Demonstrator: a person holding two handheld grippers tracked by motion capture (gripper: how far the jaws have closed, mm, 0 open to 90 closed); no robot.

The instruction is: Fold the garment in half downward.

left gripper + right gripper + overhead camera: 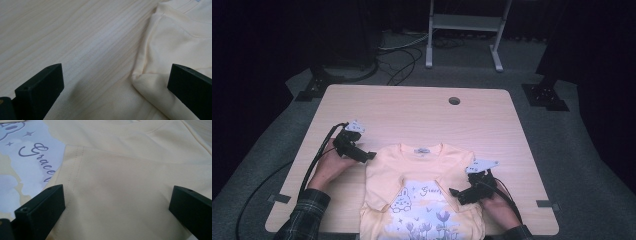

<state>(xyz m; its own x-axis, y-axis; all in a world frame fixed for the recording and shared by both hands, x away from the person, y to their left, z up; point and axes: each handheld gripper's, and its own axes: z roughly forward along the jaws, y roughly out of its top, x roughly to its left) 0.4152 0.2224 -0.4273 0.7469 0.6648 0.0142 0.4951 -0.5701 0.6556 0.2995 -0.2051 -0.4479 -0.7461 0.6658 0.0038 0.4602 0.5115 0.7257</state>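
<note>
My right gripper (455,192) hangs released over the folded-in sleeve (120,192) of the yellow T-shirt (422,200) at the table's (412,107) near edge. Farther up, my left gripper (371,155) gapes beside the shoulder (172,45); I'd pinch both layers before folding.

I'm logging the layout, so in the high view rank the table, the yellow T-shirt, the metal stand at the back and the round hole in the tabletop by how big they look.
1. Table
2. Yellow T-shirt
3. Metal stand, though it stands farther from the camera, so its true size is unsure
4. Round hole
</note>
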